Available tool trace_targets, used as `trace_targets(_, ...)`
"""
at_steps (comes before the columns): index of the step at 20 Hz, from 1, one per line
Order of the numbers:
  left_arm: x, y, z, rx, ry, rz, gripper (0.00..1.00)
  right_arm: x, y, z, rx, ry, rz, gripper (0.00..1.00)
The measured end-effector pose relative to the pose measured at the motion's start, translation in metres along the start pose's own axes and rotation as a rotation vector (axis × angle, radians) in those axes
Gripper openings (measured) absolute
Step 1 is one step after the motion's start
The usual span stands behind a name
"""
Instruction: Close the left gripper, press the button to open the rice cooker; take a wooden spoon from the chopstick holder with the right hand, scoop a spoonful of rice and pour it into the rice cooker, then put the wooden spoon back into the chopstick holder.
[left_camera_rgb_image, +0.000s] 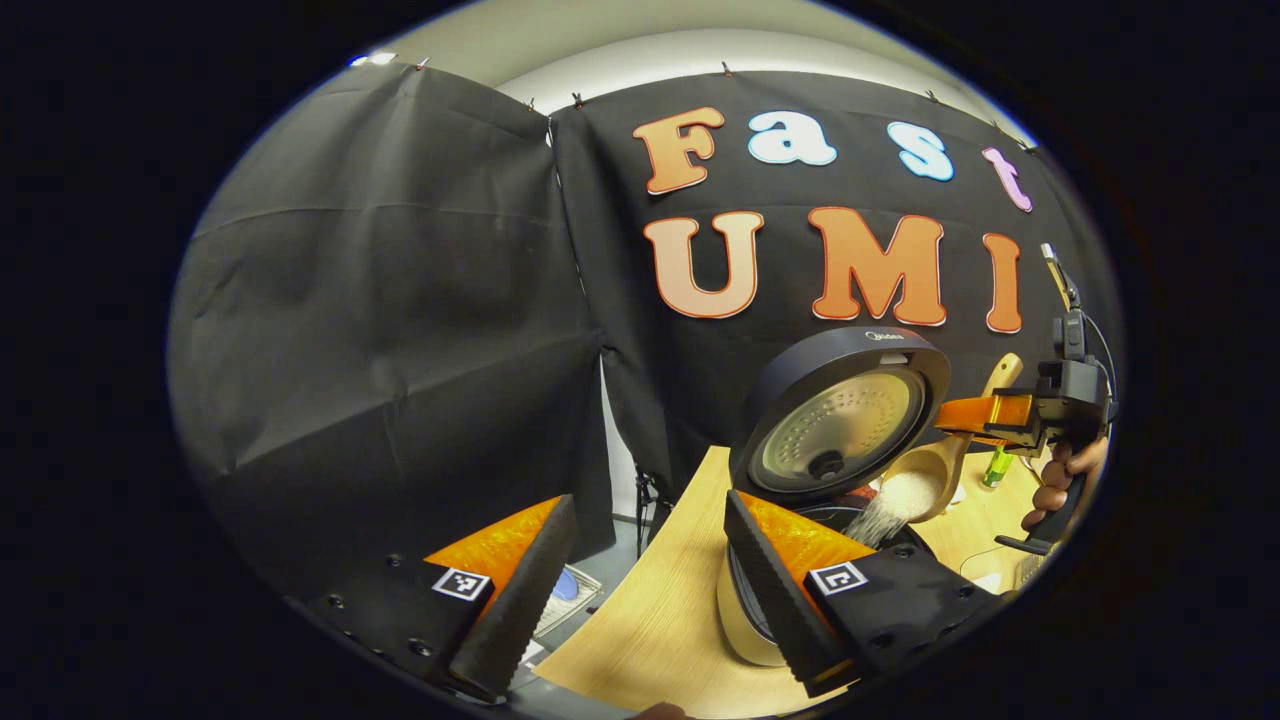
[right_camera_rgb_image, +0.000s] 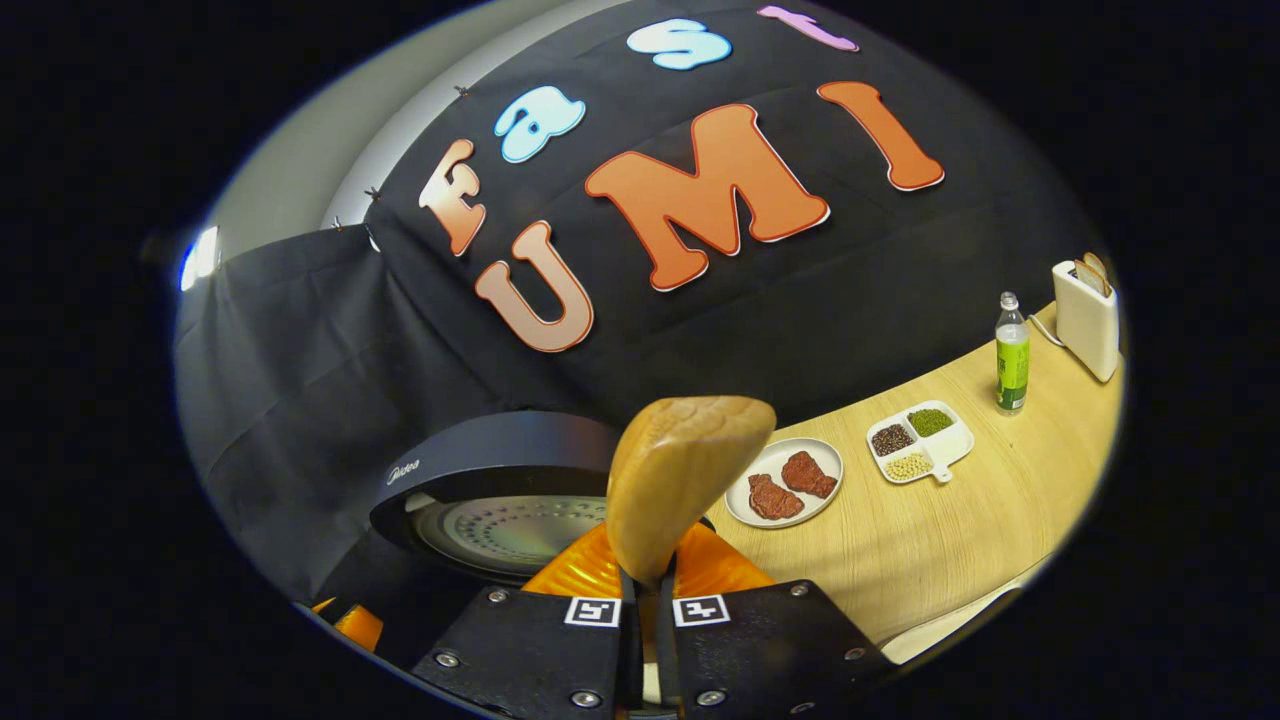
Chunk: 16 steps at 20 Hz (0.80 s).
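One spoonful of rice (left_camera_rgb_image: 885, 510) pours from the wooden spoon (left_camera_rgb_image: 925, 480), clamped in the right tool (right_camera_rgb_image: 645, 610), into the open rice cooker (left_camera_rgb_image: 840, 420); left tool (left_camera_rgb_image: 645, 590) gapes wide. Next, return the spoon to its holder.

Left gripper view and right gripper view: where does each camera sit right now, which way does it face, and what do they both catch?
Left gripper view: rides the open left gripper, low at the table's edge, facing the rice cooker; the right gripper, with a hand, tips rice off the wooden spoon.
Right gripper view: rides the right gripper, shut on the wooden spoon, facing across the table to a plate, divided dish and bottle.
Shared: the open rice cooker lid, the wooden spoon, the table.
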<state>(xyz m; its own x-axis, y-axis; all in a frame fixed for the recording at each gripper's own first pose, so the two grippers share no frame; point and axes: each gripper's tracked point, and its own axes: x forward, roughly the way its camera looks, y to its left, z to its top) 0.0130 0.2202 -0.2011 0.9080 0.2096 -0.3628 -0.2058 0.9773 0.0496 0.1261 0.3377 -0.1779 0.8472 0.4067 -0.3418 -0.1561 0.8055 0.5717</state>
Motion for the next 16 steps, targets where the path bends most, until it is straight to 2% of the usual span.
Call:
trace_targets(1, 0.001, 0.001, 0.001, 0.000, 0.000, 0.001, 0.94, -0.001, 0.003, 0.001, -0.012, -0.002, 0.003, 0.05)
trace_targets(2, 0.001, 0.001, 0.000, -0.002, 0.001, 0.000, 1.00, -0.002, 0.004, 0.002, -0.027, -0.007, 0.003, 0.05)
trace_targets(7, 0.003, 0.002, -0.001, -0.001, 0.004, 0.003, 1.00, -0.003, 0.012, -0.002, -0.081, -0.008, 0.020, 0.05)
trace_targets(8, 0.002, 0.002, -0.001, 0.000, 0.003, 0.003, 0.94, -0.003, 0.012, -0.003, -0.090, -0.009, 0.019, 0.05)
trace_targets(13, 0.002, 0.002, -0.003, 0.000, 0.008, 0.006, 0.94, -0.005, 0.024, -0.003, -0.196, -0.022, 0.041, 0.05)
trace_targets(14, 0.001, 0.002, -0.003, 0.002, 0.006, 0.008, 1.00, -0.004, 0.028, -0.005, -0.210, -0.023, 0.047, 0.05)
trace_targets(16, 0.001, 0.003, -0.002, 0.005, 0.007, 0.012, 1.00, -0.004, 0.032, -0.007, -0.264, -0.024, 0.053, 0.05)
